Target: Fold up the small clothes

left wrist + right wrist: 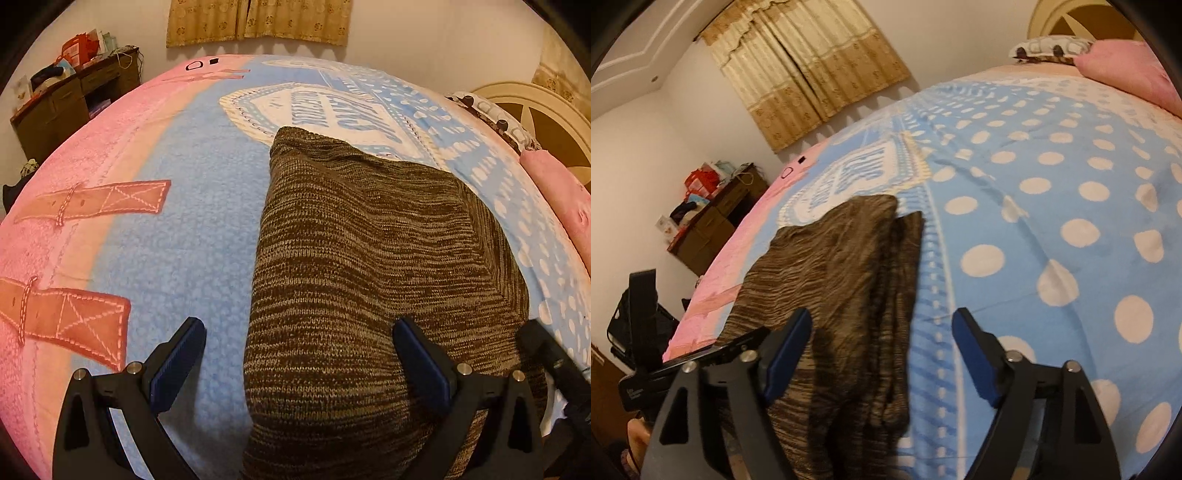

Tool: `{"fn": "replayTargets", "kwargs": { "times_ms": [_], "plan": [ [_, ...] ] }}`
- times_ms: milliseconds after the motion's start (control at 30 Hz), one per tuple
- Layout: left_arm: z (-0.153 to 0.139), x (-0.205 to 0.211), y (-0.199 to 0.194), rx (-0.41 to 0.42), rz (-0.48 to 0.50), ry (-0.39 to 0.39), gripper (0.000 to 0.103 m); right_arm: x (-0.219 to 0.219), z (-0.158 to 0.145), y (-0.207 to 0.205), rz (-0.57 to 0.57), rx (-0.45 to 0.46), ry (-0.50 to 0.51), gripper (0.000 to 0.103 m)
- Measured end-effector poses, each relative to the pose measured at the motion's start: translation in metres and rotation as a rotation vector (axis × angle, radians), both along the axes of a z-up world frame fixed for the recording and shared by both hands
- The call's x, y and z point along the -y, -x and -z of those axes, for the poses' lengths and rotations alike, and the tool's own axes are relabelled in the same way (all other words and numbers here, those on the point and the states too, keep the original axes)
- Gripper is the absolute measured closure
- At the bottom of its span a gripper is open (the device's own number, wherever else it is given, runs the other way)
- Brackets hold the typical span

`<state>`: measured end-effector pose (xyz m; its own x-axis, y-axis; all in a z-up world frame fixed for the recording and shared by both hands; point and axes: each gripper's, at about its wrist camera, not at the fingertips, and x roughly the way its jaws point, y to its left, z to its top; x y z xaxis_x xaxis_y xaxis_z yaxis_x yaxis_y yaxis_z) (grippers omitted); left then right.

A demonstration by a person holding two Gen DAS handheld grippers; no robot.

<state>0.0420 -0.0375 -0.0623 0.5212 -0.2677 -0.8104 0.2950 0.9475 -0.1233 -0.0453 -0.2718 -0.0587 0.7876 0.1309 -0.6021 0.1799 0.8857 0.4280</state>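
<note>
The bed (177, 221), with its blue and pink blanket (1052, 192), is serving as the flat folding surface. A brown knitted garment (369, 258) is lying on it, already doubled into a long narrow stack, probably waiting for a final fold. The left gripper (299, 354) is hovering low over the garment's near end, jaws spread and empty. The right gripper (882, 350) is tilting over the garment's right edge, likewise spread, gripping nothing.
</note>
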Motion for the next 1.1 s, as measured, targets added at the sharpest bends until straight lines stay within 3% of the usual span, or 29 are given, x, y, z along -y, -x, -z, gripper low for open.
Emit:
{"fn": "replayTargets", "kwargs": {
  "times_ms": [233,300,533,667,700,767,800,900,1067,1100],
  "plan": [
    [0.001,0.001,0.003,0.016,-0.012,0.001,0.001,-0.005,0.006,-0.004,-0.008,-0.027,0.037,0.018],
    [0.001,0.002,0.005,0.028,-0.018,0.0,0.001,-0.008,0.006,-0.005,-0.009,-0.033,0.062,0.022],
    [0.001,0.003,0.007,0.042,-0.026,-0.002,0.001,-0.027,0.009,-0.016,-0.06,-0.072,0.172,0.023],
    [0.001,0.006,0.008,0.06,-0.012,-0.012,0.003,-0.031,0.01,-0.017,-0.089,-0.072,0.177,0.038],
    [0.0,0.007,0.009,0.071,0.0,-0.016,0.005,-0.032,0.01,-0.017,-0.095,-0.068,0.174,0.045],
    [-0.003,0.011,0.013,0.09,0.038,-0.008,0.023,-0.035,0.009,-0.016,-0.11,-0.058,0.171,0.056],
    [-0.005,0.014,0.015,0.099,0.049,-0.013,0.026,-0.037,0.009,-0.016,-0.121,-0.052,0.165,0.064],
    [-0.007,0.02,0.019,0.139,0.056,-0.052,0.03,-0.04,0.009,-0.016,-0.116,-0.047,0.173,0.064],
    [-0.011,0.022,0.02,0.164,0.059,-0.067,0.053,-0.039,0.01,-0.015,-0.112,-0.041,0.155,0.064],
    [-0.011,0.024,0.02,0.166,0.065,-0.075,0.053,-0.039,0.009,-0.015,-0.112,-0.04,0.155,0.064]
  ]
}}
